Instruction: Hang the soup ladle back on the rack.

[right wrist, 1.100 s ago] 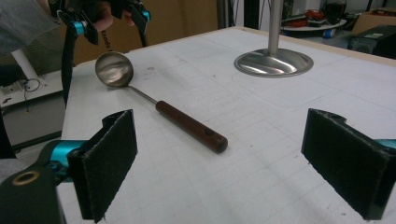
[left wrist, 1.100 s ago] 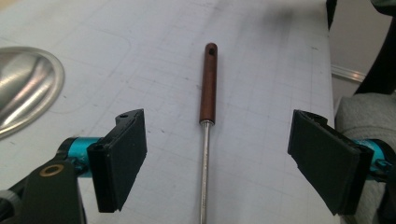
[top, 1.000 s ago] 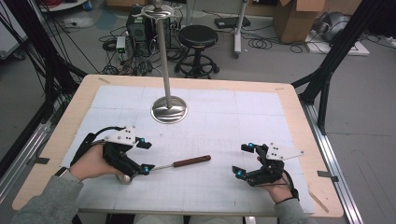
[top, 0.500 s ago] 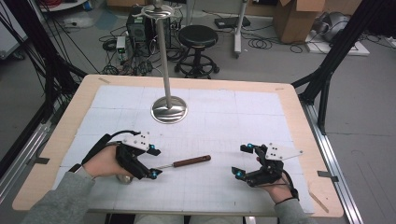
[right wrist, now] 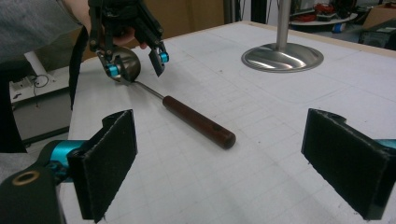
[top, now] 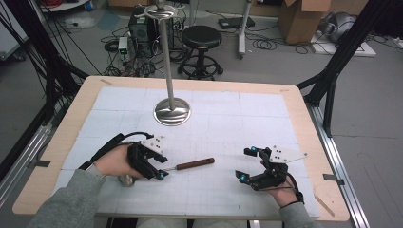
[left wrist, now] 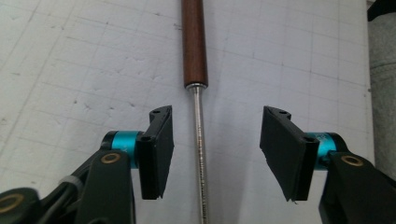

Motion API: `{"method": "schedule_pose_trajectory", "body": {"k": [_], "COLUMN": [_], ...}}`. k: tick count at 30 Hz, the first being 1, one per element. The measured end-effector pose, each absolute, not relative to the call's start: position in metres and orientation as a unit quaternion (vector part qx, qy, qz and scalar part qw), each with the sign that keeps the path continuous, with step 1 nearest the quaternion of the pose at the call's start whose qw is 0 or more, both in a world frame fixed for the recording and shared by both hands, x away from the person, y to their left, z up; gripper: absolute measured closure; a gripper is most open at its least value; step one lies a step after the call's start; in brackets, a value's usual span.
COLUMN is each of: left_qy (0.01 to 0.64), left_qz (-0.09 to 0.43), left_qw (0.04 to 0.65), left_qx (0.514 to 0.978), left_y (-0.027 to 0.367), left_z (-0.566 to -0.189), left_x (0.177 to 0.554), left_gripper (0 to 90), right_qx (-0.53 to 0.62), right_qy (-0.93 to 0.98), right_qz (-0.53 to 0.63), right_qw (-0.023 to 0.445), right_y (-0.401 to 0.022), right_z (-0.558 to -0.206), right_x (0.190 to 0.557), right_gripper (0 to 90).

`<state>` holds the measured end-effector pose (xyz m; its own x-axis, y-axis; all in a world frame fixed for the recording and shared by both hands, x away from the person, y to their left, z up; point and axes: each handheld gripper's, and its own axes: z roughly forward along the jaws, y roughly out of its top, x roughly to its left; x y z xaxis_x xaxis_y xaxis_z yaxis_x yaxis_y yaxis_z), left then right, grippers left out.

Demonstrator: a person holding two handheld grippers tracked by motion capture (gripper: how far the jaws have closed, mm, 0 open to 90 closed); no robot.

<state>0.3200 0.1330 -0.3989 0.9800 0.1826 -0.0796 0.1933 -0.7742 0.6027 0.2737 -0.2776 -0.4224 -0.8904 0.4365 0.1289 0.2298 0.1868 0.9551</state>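
A ladle lies on the white gridded mat with its brown wooden handle (top: 195, 164) pointing right and its thin metal shaft (left wrist: 198, 130) running left to a steel bowl (right wrist: 127, 65). My left gripper (top: 161, 170) is lowered over the shaft next to the bowl. In the left gripper view its jaws straddle the shaft with a gap on each side; they have just been closing and its pads (left wrist: 159, 140) do not touch it. My right gripper (top: 247, 164) rests open at the mat's right front, empty, facing the handle's end (right wrist: 219, 135).
A steel pole on a round base (top: 172, 111) stands at the mat's middle back. The wooden table edge (top: 304, 114) frames the mat. A stool (top: 202, 35), cables and boxes stand on the floor beyond the table.
My left gripper has moved right and a little down over the ladle's shaft, and its jaws stand narrower than before. The right gripper and the ladle have not moved.
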Motion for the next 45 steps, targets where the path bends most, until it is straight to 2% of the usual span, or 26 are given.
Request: {"method": "schedule_pose_trajectory", "body": {"k": [8,17,21,24,25,27,37,45], "left_qy": [0.093,0.083,0.088,0.084,0.082,0.076,0.069,0.087], "left_qz": [-0.001,-0.005,-0.002,0.002,0.001,0.004,0.033,0.045], "left_qw": [0.273,0.203,0.187,0.186,0.185,0.183,0.191,0.249], "left_qx": [0.957,0.976,0.978,0.979,0.979,0.980,0.979,0.964], "left_y": [0.123,0.110,0.109,0.108,0.108,0.107,0.110,0.131], "left_z": [-0.398,-0.409,-0.412,-0.412,-0.412,-0.412,-0.406,-0.387], "left_x": [0.325,0.327,0.327,0.326,0.326,0.325,0.320,0.316], "left_gripper": [57.8,62.2,68.2,72.3,77.5,81.3,84.0,84.2], "right_qx": [0.217,0.215,0.217,0.215,0.214,0.214,0.216,0.217], "right_qy": [0.766,0.767,0.767,0.767,0.767,0.767,0.766,0.764], "right_qz": [0.599,0.599,0.599,0.598,0.599,0.599,0.600,0.601], "right_qw": [0.086,0.087,0.085,0.087,0.090,0.089,0.087,0.092], "right_y": [-0.278,-0.278,-0.278,-0.278,-0.278,-0.278,-0.278,-0.280], "right_z": [-0.422,-0.422,-0.422,-0.422,-0.422,-0.422,-0.422,-0.421], "right_x": [0.273,0.273,0.273,0.273,0.273,0.273,0.272,0.271], "right_gripper": [9.5,9.5,9.5,9.5,9.5,9.4,9.5,9.5]}}
